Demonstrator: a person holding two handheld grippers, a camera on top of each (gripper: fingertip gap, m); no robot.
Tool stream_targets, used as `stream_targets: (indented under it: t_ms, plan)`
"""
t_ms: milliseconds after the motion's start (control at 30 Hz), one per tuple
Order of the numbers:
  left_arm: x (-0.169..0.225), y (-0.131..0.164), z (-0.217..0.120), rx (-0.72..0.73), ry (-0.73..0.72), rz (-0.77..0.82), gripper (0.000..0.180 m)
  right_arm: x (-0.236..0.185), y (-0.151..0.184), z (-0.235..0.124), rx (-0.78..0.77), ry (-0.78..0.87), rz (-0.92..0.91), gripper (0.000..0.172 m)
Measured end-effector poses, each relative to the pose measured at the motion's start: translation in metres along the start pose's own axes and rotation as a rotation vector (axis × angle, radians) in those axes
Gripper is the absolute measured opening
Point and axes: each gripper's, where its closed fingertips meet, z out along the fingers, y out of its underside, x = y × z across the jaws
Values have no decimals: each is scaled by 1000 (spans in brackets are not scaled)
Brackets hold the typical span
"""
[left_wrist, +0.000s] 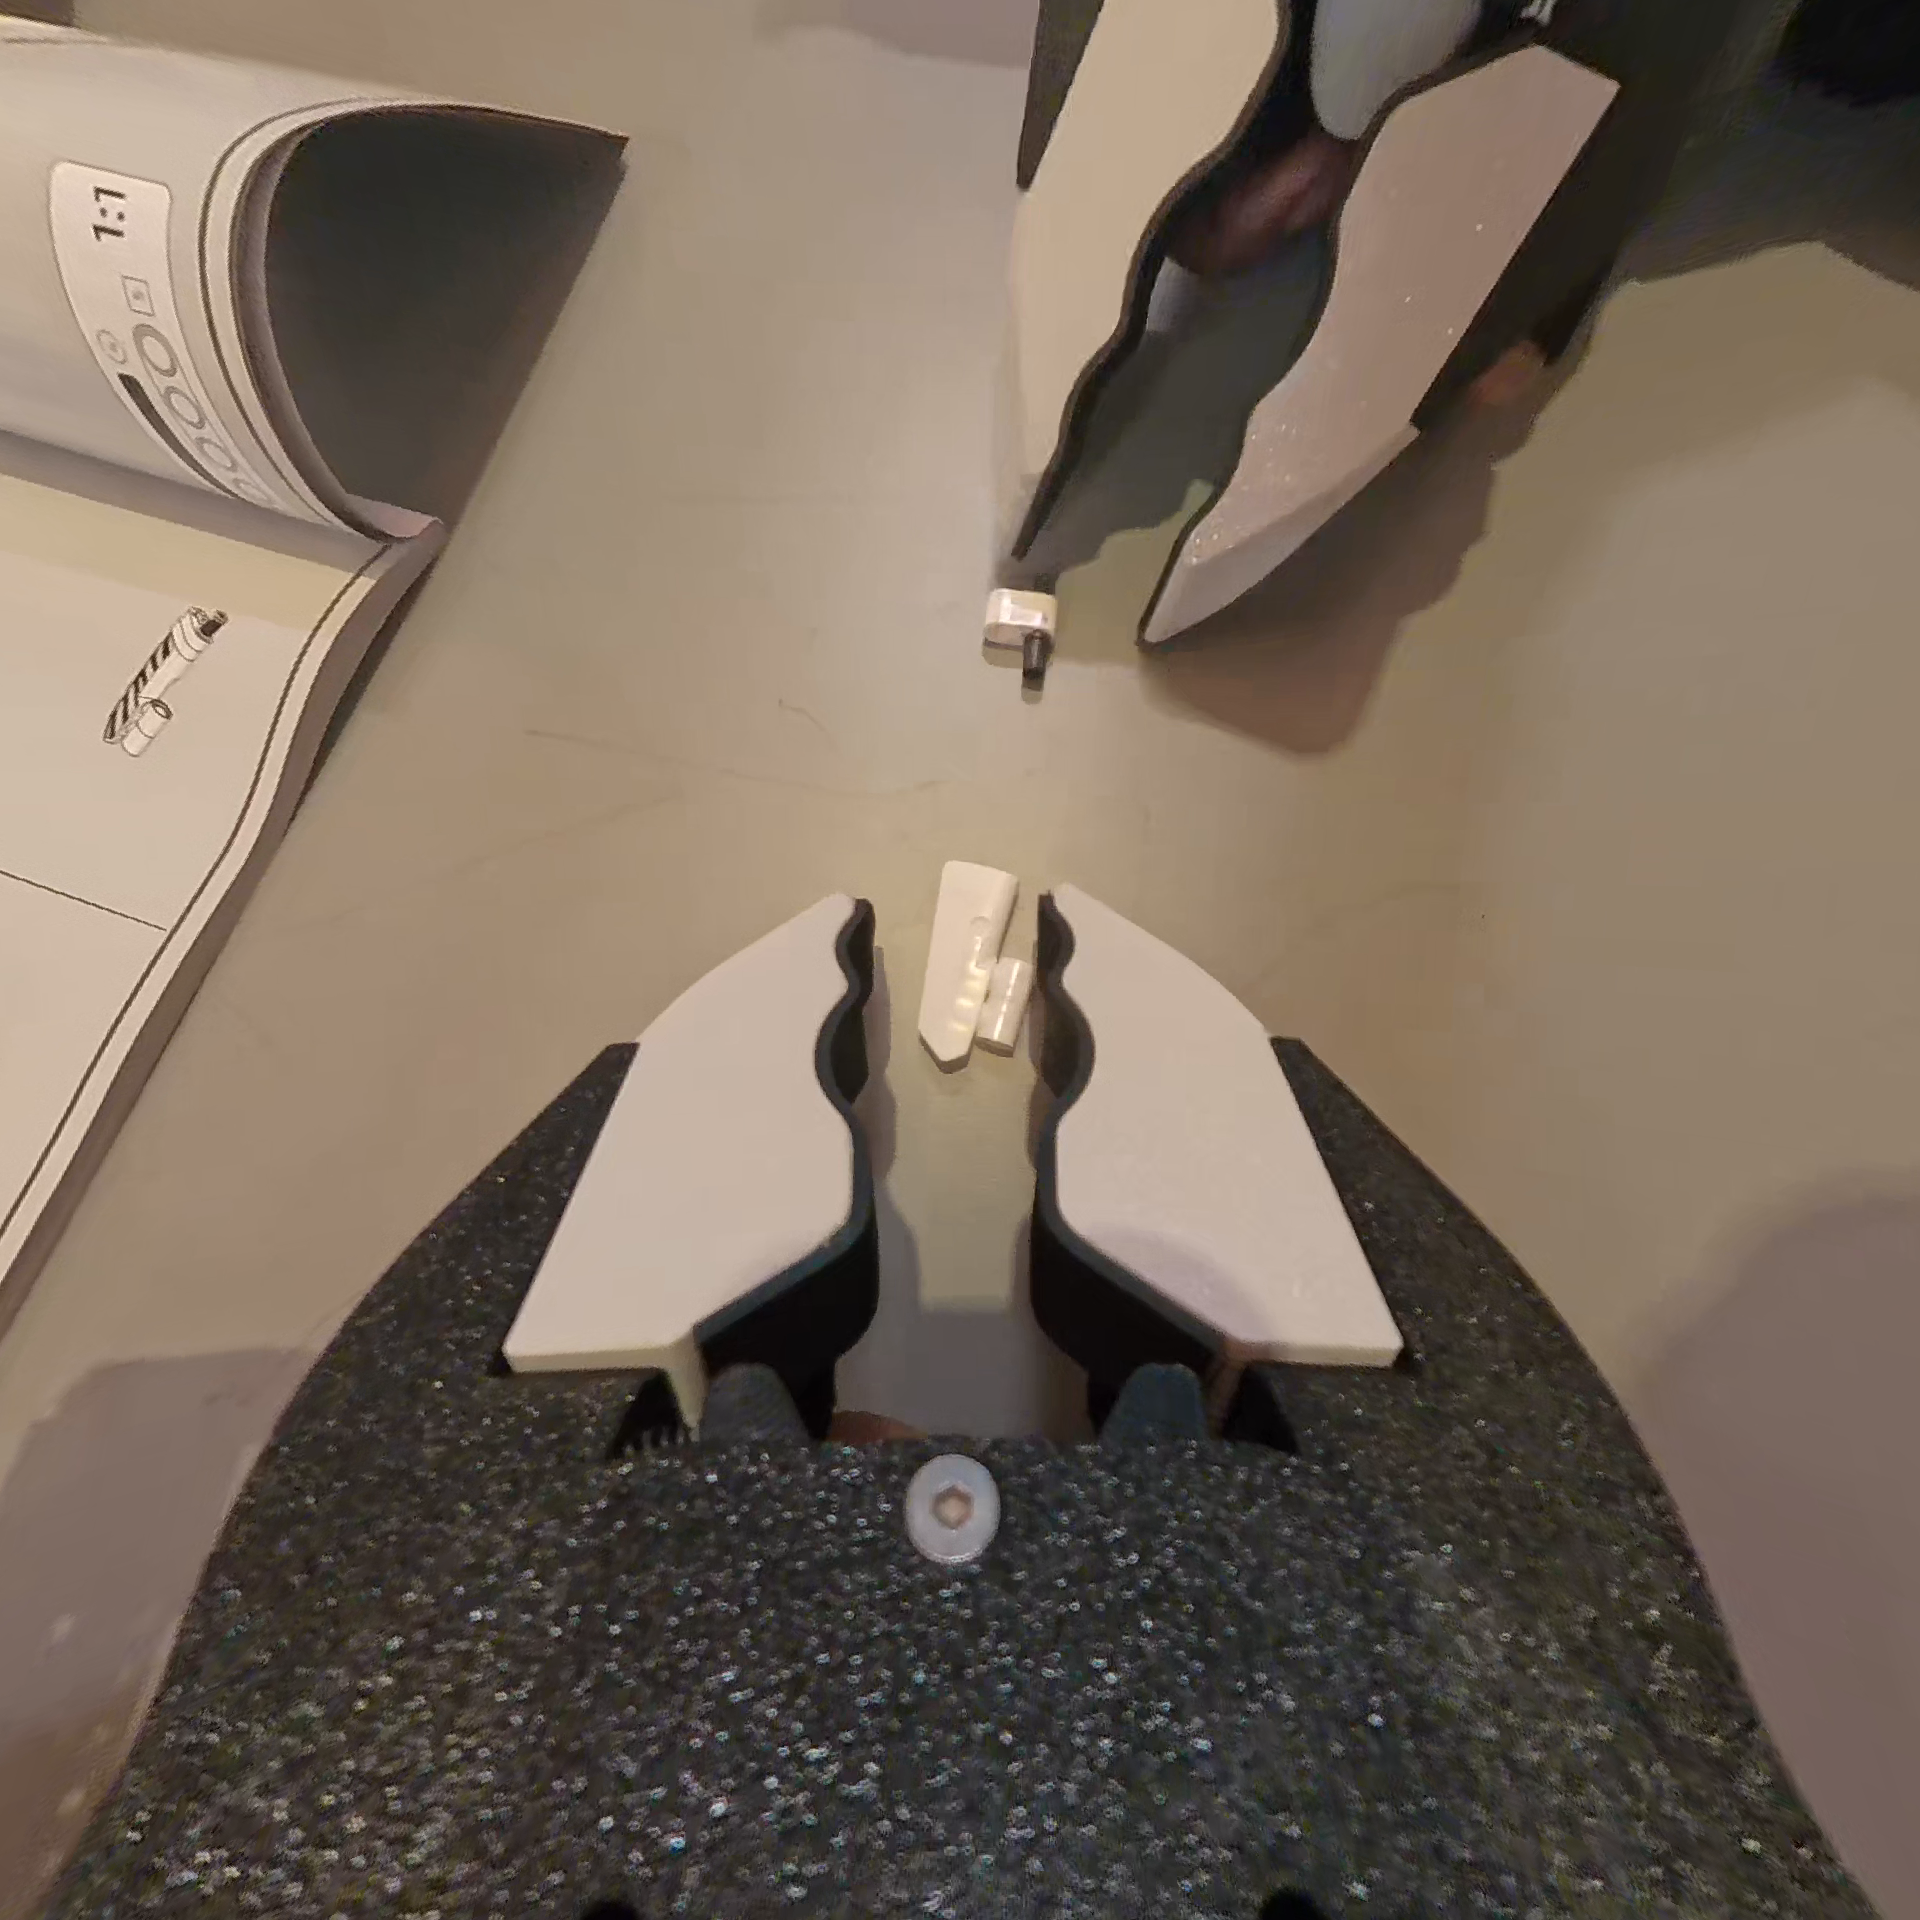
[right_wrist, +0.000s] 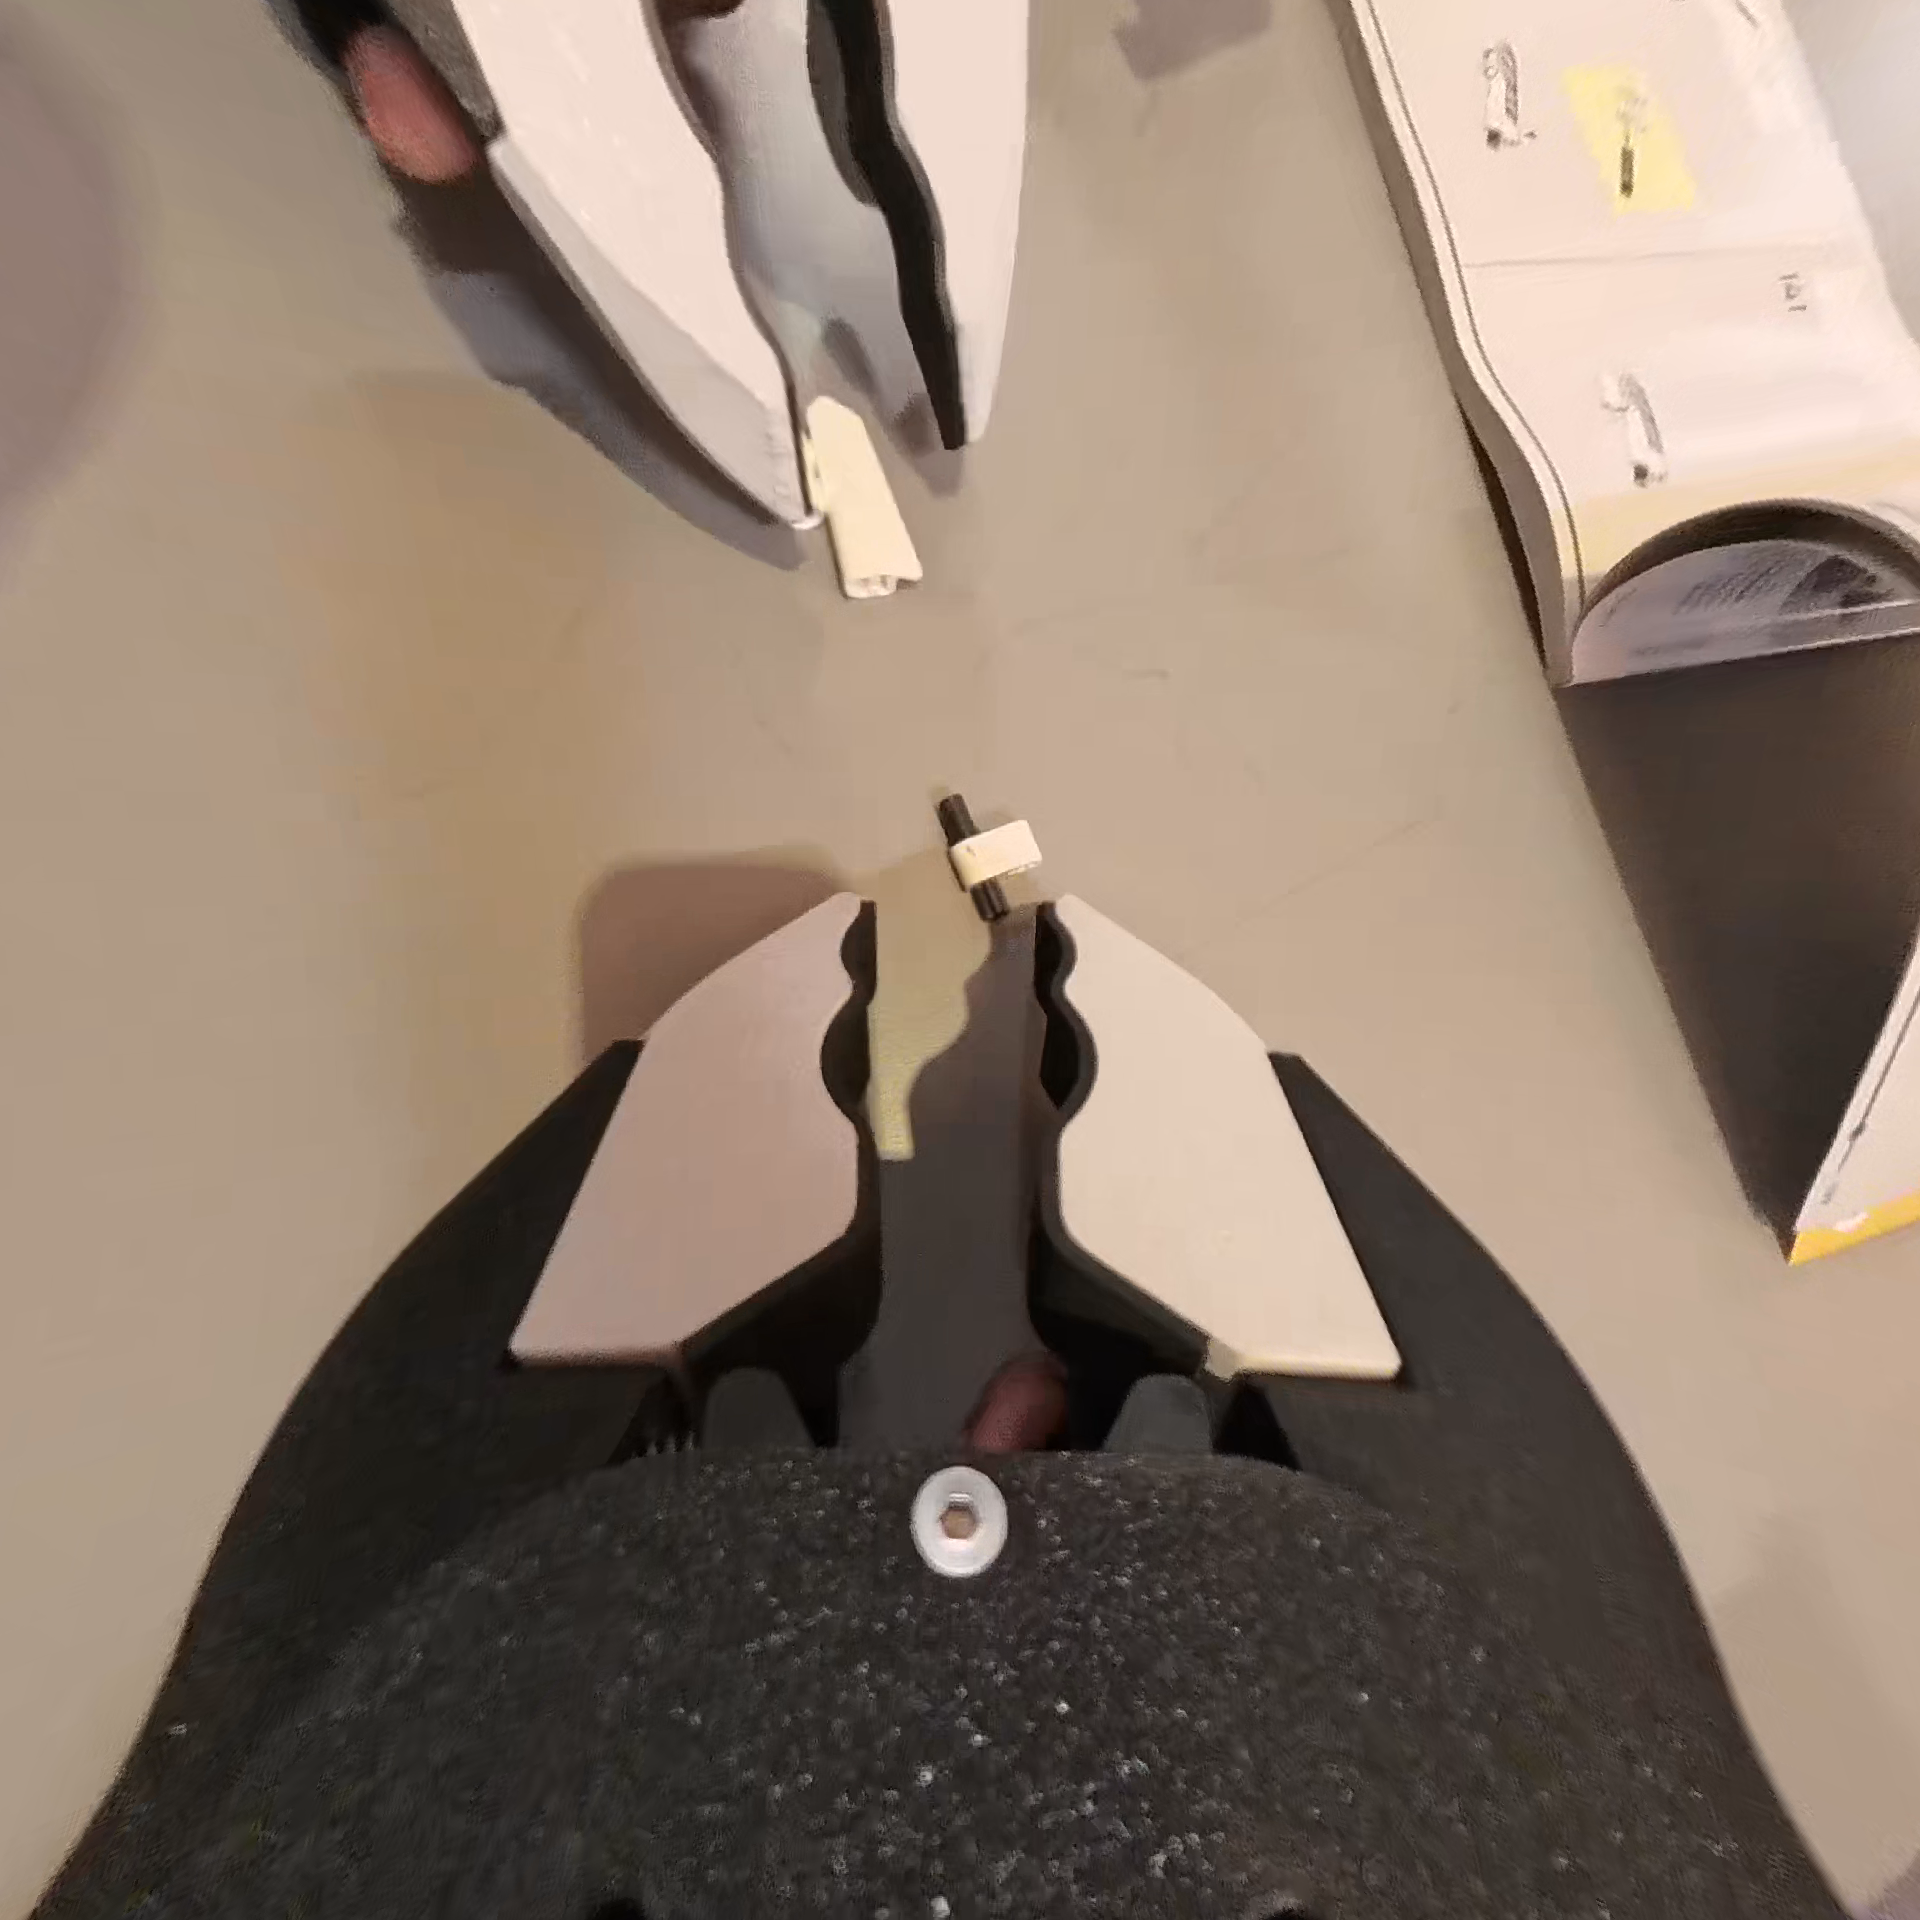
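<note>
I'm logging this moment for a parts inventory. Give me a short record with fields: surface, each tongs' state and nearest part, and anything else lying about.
surface: plain beige table
left tongs: open; a white plastic piece lies on the table between the fingers, with a gap on each side
right tongs: open, nothing held; a small white block on a black pin lies just past the tips
other: open instruction booklet at the table's edge

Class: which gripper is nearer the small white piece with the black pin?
Right. The right gripper has the white piece with the black pin at its fingertips; the left gripper sits farther off, around another white part.
</note>
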Motion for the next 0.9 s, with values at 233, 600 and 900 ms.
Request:
stream_targets:
  t_ms: [233, 600, 900]
  plan:
    - [-3, -1, -2, 11, -5, -25, 30, -17, -8, 6, -2, -66, 3, 28]
    - [-6, -3, -3, 35, -16, -33, 30, 12, -7, 4, -7, 26, -228, 29]
    - [-4, -4, -2, 40, -23, -14, 30, 9, -16, 10, -44, -78, -457, 26]
